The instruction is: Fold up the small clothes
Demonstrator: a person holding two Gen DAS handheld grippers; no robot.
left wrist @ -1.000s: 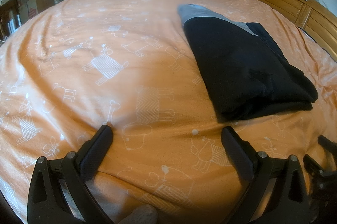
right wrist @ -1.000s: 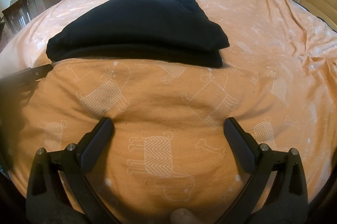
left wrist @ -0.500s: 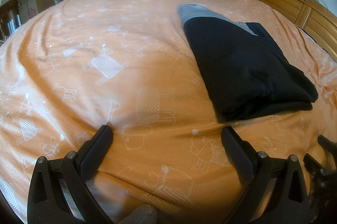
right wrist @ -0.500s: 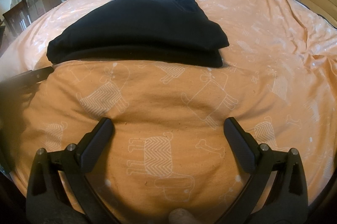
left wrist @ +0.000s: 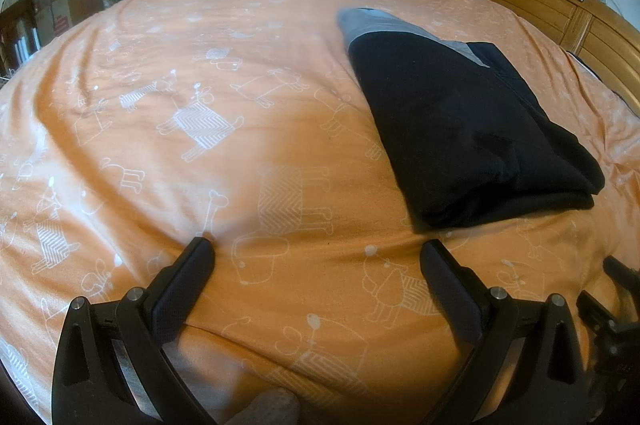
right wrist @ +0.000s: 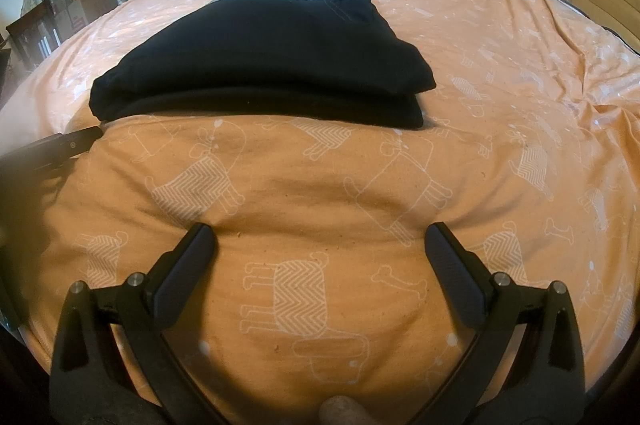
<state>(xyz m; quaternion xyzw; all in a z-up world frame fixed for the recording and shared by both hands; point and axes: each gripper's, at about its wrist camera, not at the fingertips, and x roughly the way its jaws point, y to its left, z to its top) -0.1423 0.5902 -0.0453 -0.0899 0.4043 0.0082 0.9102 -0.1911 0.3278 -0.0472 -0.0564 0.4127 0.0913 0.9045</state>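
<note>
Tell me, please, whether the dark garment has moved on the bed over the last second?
No. In the left wrist view the garment lies at the same spot against the printed animals on the bedspread, and the right wrist view agrees.

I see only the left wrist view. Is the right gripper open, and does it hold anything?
Observer: The right gripper is open and holds nothing; under it lies only the orange bedsheet.
Operator: Where is the folded dark garment from it?
Observer: The folded dark garment lies straight ahead, its thick folded edge facing the gripper, apart from it.
Operator: Does my left gripper show there?
Observer: Yes, one finger shows at the left edge, close to the garment's near left corner; whether it touches, I cannot tell.
</note>
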